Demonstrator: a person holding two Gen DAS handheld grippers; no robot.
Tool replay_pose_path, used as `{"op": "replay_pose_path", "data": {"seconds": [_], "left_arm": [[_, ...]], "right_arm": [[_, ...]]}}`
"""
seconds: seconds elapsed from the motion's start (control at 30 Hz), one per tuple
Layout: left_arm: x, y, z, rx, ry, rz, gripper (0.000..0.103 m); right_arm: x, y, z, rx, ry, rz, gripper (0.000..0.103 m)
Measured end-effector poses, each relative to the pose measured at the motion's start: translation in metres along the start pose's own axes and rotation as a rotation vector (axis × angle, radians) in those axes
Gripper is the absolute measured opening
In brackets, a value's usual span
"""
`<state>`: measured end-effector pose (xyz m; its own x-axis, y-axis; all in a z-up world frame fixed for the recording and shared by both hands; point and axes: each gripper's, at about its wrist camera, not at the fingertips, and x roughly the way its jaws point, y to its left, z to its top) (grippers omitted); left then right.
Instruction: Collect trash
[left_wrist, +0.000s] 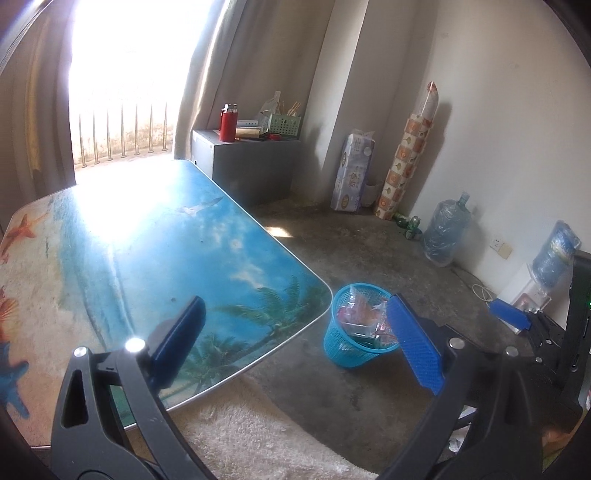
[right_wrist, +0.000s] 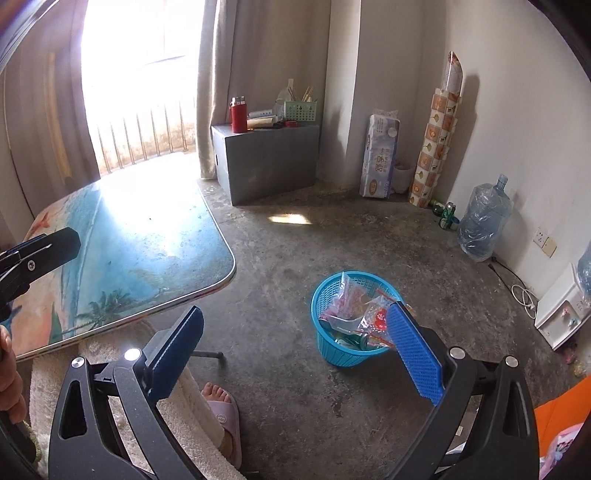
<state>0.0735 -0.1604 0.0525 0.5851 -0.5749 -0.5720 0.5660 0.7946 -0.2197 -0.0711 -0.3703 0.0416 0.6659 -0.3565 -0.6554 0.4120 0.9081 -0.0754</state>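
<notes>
On bare floor, trash fills basket.

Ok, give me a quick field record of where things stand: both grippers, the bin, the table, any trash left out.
left gripper: open, holding nothing, over the table corner
right gripper: open, holding nothing, above the floor
bin: blue mesh, upright on the concrete floor, beside the table
bin contents: clear plastic wrappers with red print, reaching the rim
table: beach print, no loose trash visible; far end washed out by glare
floor near bin: no trash visible
</notes>
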Motion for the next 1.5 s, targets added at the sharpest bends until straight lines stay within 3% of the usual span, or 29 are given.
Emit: {"op": "replay_pose_path", "data": {"seconds": [0.27,0.47,0.73,0.97,1.17,1.5], "left_arm": [[0.001,-0.002,-0.003,-0.01,0.012,0.075,0.095],[0.0,-0.01,-0.006,0.037,0.0,0.174,0.095],[-0.002,-0.008,-0.004,-0.007,0.0,0.155,0.094],[0.0,-0.004,-0.002,-0.026,0.076,0.153,0.094],[0.001,-0.012,-0.004,0.052,0.084,0.224,0.094],[0.002,-0.015,-0.017,0.051,0.121,0.194,0.094]], "right_arm": [[-0.015,0.004,-0.006,-0.004,-0.056,-0.144,0.097],[-0.017,0.002,-0.01,0.019,-0.039,-0.208,0.097],[-0.038,-0.016,-0.01,0.158,-0.139,-0.219,0.096],[-0.046,-0.023,-0.017,0.264,-0.18,-0.201,0.097],[-0.043,-0.023,-0.025,0.293,-0.157,-0.201,0.096],[-0.03,-0.025,-0.042,0.358,-0.049,-0.206,0.097]]}}
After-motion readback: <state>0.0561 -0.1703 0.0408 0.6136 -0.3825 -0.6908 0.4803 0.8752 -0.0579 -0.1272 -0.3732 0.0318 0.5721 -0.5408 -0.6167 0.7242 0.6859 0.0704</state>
